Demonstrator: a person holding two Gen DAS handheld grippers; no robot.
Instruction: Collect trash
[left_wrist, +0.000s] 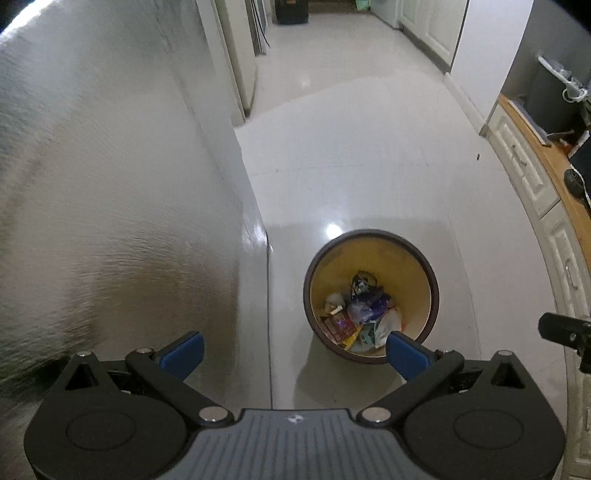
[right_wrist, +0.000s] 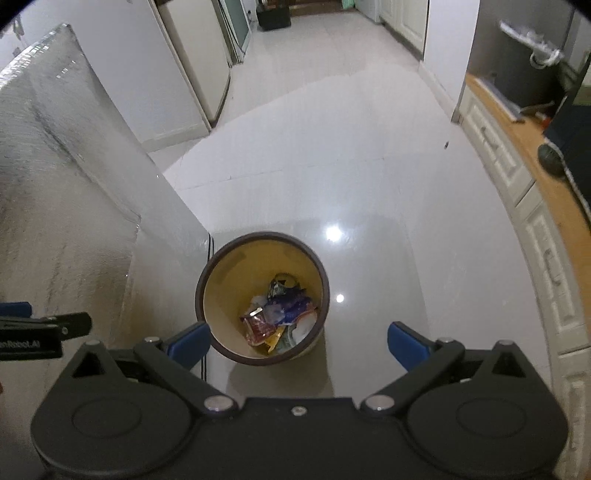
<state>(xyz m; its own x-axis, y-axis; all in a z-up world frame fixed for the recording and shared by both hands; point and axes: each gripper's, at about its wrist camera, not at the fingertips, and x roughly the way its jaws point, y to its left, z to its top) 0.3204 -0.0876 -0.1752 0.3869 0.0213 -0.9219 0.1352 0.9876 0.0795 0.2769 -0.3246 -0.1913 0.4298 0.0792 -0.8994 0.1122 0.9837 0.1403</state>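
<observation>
Trash (right_wrist: 280, 317) in bin (right_wrist: 221, 280) on floor (right_wrist: 369, 184), perhaps touching the panel (right_wrist: 92, 155) to its left

In the lower middle of the frame, the right gripper (right_wrist: 297, 341) spreads its blue pads wide and empty above a round bin (right_wrist: 221, 295) (wrappers (right_wrist: 280, 314) heaped inside) on the glossy floor (right_wrist: 369, 184).

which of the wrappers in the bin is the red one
The red wrapper lies at the near-left edge of the pile in the bin. The blue-purple packet beside it sits nearer the middle.
</observation>
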